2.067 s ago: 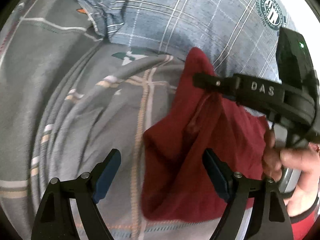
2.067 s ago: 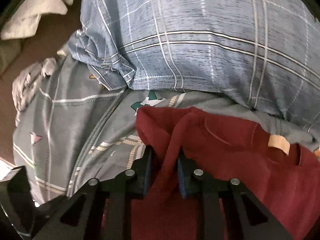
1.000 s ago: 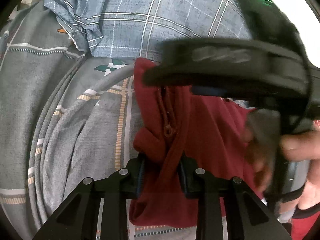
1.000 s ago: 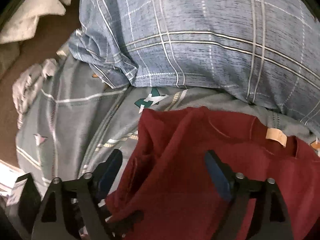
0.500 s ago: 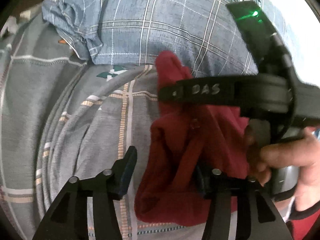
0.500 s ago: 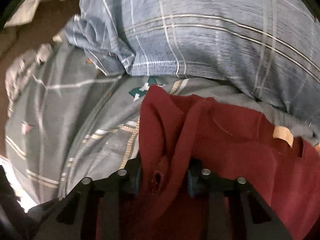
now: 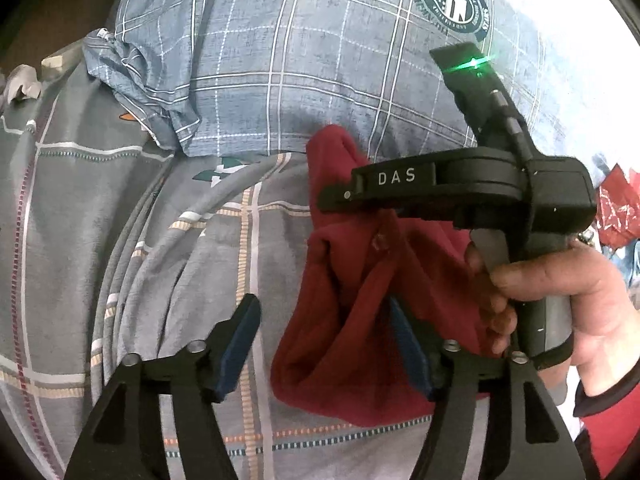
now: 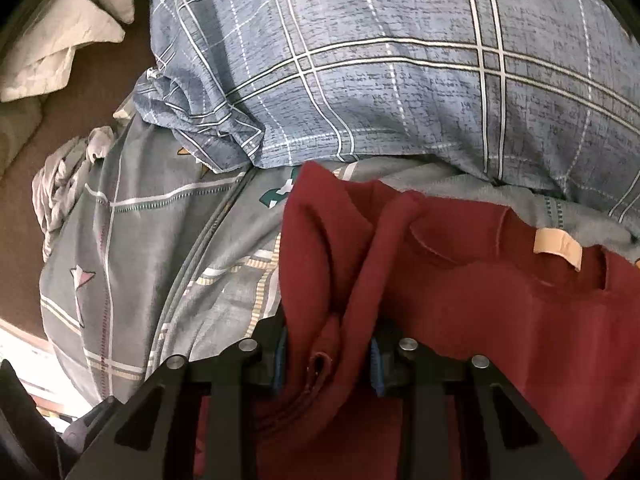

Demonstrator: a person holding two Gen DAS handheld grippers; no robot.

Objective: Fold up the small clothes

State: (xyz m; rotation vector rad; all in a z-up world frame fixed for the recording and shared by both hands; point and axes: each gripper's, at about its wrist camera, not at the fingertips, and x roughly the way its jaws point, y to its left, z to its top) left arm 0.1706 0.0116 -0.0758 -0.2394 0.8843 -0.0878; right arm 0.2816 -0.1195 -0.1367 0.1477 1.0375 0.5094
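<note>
We read "DAS" in white letters on the right gripper (image 7: pixel 394 192). The round crest on the pillow (image 7: pixel 454 2) carries lettering too small to make out.

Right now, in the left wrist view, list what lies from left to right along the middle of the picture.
Grey patterned bedsheet → red garment → right gripper, its black body reaching in from the right → hand holding its handle.
</note>
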